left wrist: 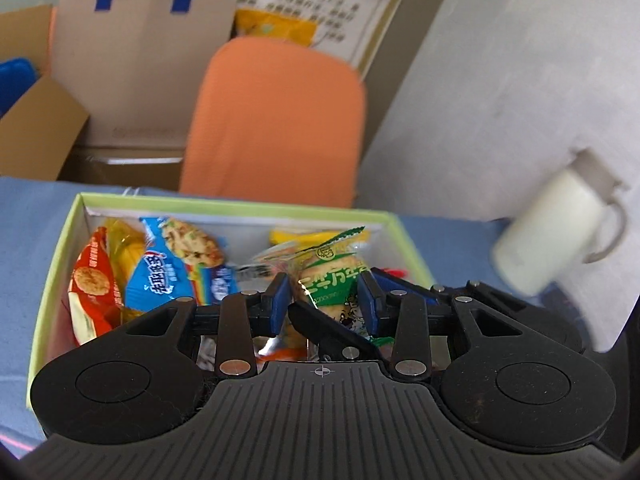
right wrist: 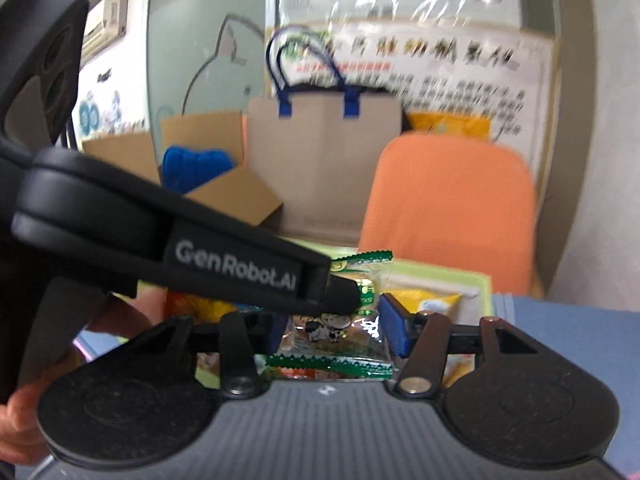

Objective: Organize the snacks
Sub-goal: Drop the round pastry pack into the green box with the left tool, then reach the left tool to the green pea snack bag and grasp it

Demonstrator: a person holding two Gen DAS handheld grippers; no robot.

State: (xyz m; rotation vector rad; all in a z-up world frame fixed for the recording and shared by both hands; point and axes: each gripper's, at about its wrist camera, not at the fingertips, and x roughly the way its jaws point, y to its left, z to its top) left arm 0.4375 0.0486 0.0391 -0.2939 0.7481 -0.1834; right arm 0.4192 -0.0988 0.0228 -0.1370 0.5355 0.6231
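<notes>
Holding the green cracker packet [left wrist: 334,280] over the box [left wrist: 52,272]: my left gripper [left wrist: 326,300] seems clamped on it, my right gripper [right wrist: 334,332] brackets it, contact unclear. Light, crinkly, slippery film; contents brittle. Grip the crimped seam.

A table [left wrist: 24,216] under a blue cloth carries an open green-rimmed box [left wrist: 224,202] of snack packets and, well apart, a white mug [left wrist: 552,232].
</notes>
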